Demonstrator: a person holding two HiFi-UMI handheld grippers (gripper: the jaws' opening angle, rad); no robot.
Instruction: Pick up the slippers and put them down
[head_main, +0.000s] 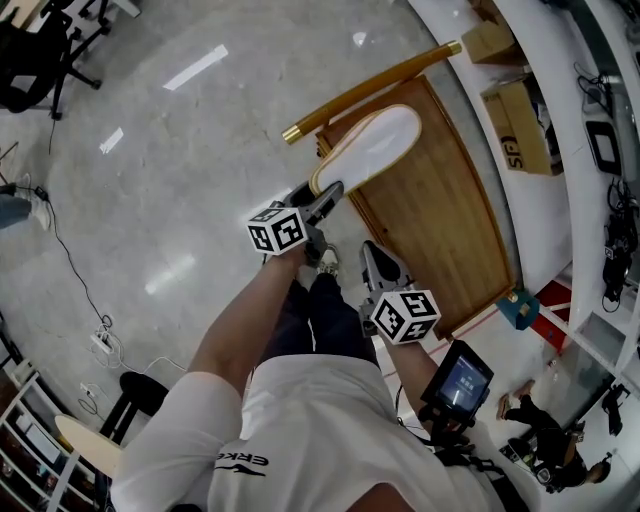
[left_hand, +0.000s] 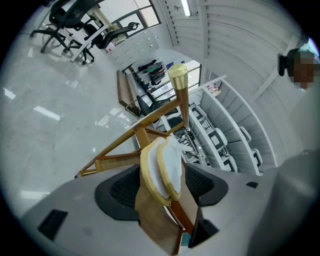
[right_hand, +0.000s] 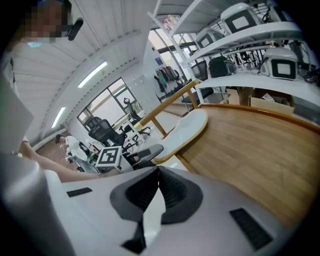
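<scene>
Slippers (head_main: 367, 150) lie together on the wooden board (head_main: 450, 230) at upper centre, heel end between the released, wide-apart jaws of the left gripper (head_main: 328, 196), while the right gripper (head_main: 373, 256) below is clenched empty.

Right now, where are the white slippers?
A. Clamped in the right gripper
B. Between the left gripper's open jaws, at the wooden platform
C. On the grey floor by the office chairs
B: the left gripper view shows the slippers standing between the wide-apart jaws of the left gripper, by the wooden platform; the right gripper is shut with nothing in it.
</scene>
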